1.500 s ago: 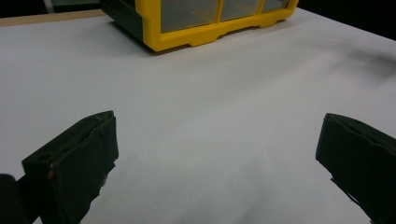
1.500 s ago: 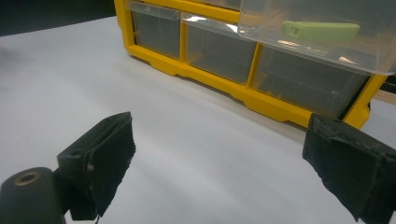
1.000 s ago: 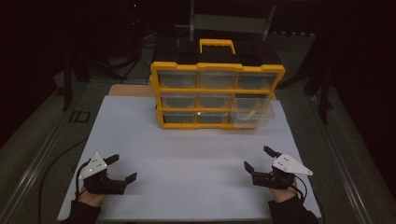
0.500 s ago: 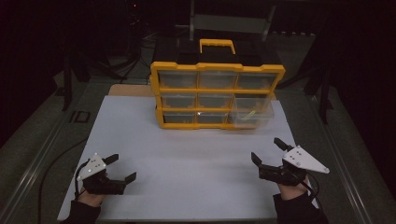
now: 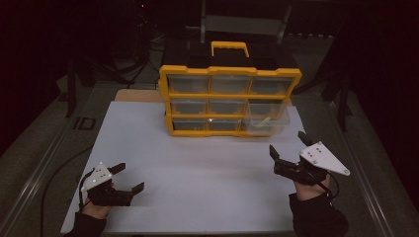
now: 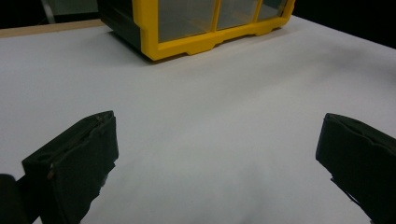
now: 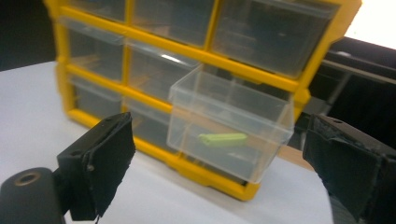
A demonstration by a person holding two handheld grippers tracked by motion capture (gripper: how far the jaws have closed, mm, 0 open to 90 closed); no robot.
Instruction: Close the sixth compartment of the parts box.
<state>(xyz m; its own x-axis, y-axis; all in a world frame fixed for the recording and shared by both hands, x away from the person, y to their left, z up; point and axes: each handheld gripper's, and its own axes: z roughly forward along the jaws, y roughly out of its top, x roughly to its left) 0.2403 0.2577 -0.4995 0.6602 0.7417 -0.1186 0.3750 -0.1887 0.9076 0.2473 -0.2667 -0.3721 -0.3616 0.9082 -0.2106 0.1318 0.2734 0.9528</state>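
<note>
The counter carries a white sheet with a yellow organizer standing at its far middle. The organizer shows 3 rows of clear drawers under a black top with a yellow handle. Its lower right drawer is pulled part way out, and a small green piece lies inside on the drawer floor.

The right tongs sit at the near right of the sheet, just before the pulled drawer and apart from it. In the right gripper view the right tongs are spread wide, gripping nothing, with the drawer framed between the 2 jaws farther off.

The left tongs lie at the near left, well apart from the organizer. In the left gripper view the left tongs are spread wide over bare sheet, with nothing between them.

The room around the counter is dark, and what stands behind the organizer is hard to make out. What the shut drawers contain cannot be told through their dim fronts. Both forearms are cut off by the bottom edge of the high view.
</note>
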